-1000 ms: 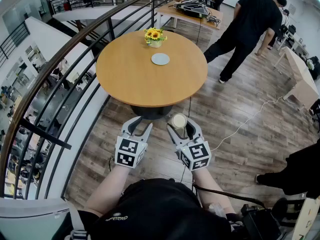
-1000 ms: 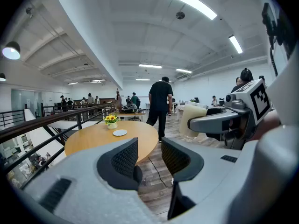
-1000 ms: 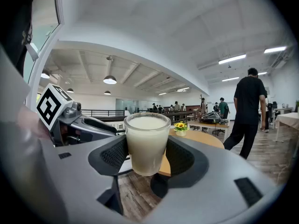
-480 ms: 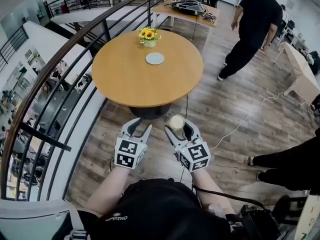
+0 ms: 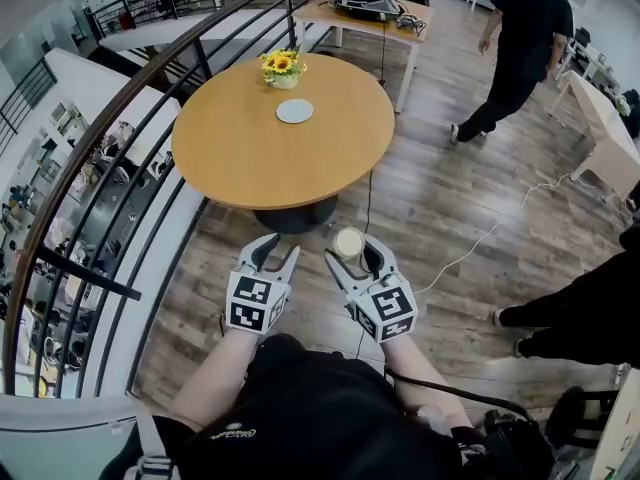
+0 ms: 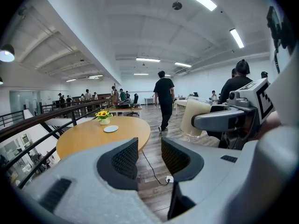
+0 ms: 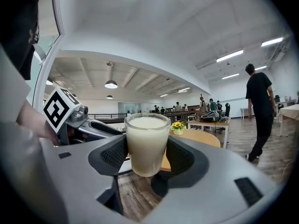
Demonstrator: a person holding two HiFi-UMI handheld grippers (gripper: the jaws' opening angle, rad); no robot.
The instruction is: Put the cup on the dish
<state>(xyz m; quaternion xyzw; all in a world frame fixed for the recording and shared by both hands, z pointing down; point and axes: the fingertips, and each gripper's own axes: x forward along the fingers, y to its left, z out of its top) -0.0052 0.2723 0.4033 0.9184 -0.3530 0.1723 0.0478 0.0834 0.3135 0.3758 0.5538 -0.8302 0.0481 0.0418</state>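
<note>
"Milky-white cup (image 7: pixel 147 141) — where's it sitting?"
"Upright, pinched between the jaws of the right hand-held gripper (image 5: pixel 350 255), well short of the dish (image 5: pixel 294 111) on the round counter (image 5: pixel 250 168)."
"And the left hand-held gripper (image 6: pixel 144 157)?"
"Jaws a little apart, nothing in them — also well short of the dish."

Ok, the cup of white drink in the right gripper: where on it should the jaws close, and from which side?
The lower wall, from the side and level, as the right gripper has it: a pad on each flank. The cup is upright, handleless, filled near its rim and narrows downward, so this likely keeps it level and its base free.
</note>
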